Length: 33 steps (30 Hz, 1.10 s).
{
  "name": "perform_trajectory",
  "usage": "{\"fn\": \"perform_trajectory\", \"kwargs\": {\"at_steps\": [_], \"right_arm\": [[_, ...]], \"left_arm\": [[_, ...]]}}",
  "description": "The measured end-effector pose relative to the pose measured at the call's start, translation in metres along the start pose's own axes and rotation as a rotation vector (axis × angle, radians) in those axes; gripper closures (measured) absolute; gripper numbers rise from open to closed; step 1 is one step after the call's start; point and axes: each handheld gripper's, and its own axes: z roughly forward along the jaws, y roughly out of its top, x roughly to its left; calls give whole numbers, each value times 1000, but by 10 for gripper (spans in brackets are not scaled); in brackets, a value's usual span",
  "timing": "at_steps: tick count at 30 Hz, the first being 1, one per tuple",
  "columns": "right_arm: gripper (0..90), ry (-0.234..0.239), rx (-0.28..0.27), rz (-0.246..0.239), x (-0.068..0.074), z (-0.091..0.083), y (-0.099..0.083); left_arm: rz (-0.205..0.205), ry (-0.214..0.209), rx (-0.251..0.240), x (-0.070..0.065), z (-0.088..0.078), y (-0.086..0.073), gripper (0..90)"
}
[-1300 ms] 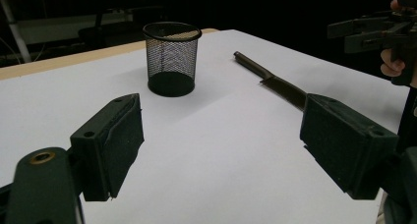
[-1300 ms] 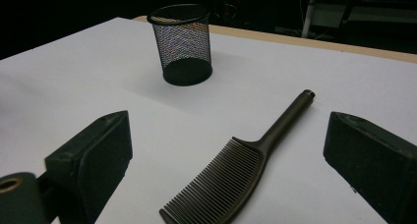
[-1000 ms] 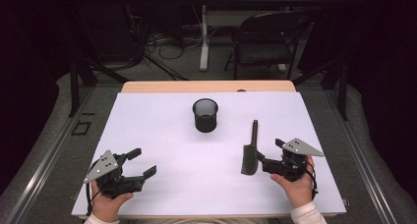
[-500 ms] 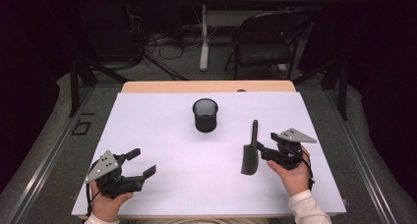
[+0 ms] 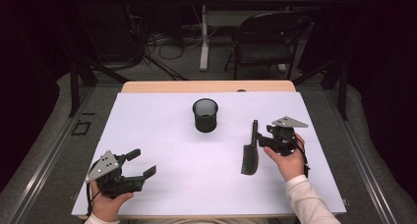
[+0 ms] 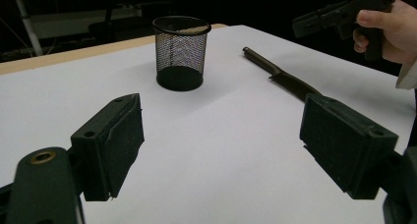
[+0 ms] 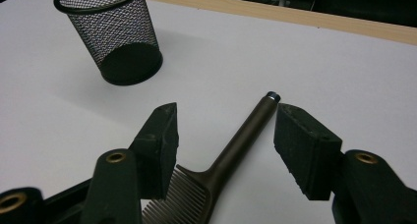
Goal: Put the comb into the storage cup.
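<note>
Comb (image 5: 250, 153) is the thing the work turns on: it lies flat on the white worktop (image 5: 162, 135), right of the middle, well apart from the mesh cup (image 5: 205, 115) that stands upright farther back. Its long axis runs near enough straight away from the person, the toothed head at the near end and the slim round handle pointing toward the far edge. The right gripper (image 5: 265, 138) sits just beside the handle, on its right, while the left gripper (image 5: 142, 164) waits well apart at the near left corner, so the right hand is plainly the nearer. In the right gripper view the handle (image 7: 243, 135) runs up between the two black jaws, which straddle it with a clear gap on either side; they have just been closing, yet neither pad touches it. The handle lies along the line of the jaws and not across them, so a grip here would likely pinch its sides near the neck, where the teeth begin. The left gripper's jaws stand wide apart with nothing but bare worktop between them. The comb itself is dark brown to black, one piece, with fine close teeth (image 7: 177, 199) and a small metal-looking tip at the handle's end.
</note>
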Motion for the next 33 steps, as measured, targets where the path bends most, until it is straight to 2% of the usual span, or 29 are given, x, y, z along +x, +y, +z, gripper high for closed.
{"fn": "perform_trajectory", "kwargs": {"at_steps": [5,7,8,11,14,19,26,27,33], "right_arm": [[454,-12,24,-4,-1,10,10],[486,-5,21,13,-2,14,14],[525,6,29,9,-2,19,18],[539,8,40,-1,-2,24,21],[596,9,52,-11,0,33,26],[627,7,58,-19,2,42,30],[657,-16,57,4,1,54,37],[685,-15,55,22,0,58,38],[721,-29,48,47,-1,67,38]], "left_arm": [[-5,2,4,0,0,0,168],[-7,3,5,1,0,0,168],[-7,3,5,1,0,-1,168],[-8,-6,7,2,0,-1,168],[-11,-6,6,2,0,-1,168],[-12,-3,9,2,1,-1,168],[-9,-2,12,2,1,-1,168],[-9,-2,13,2,1,-2,168],[-12,2,19,3,2,-2,168]]}}
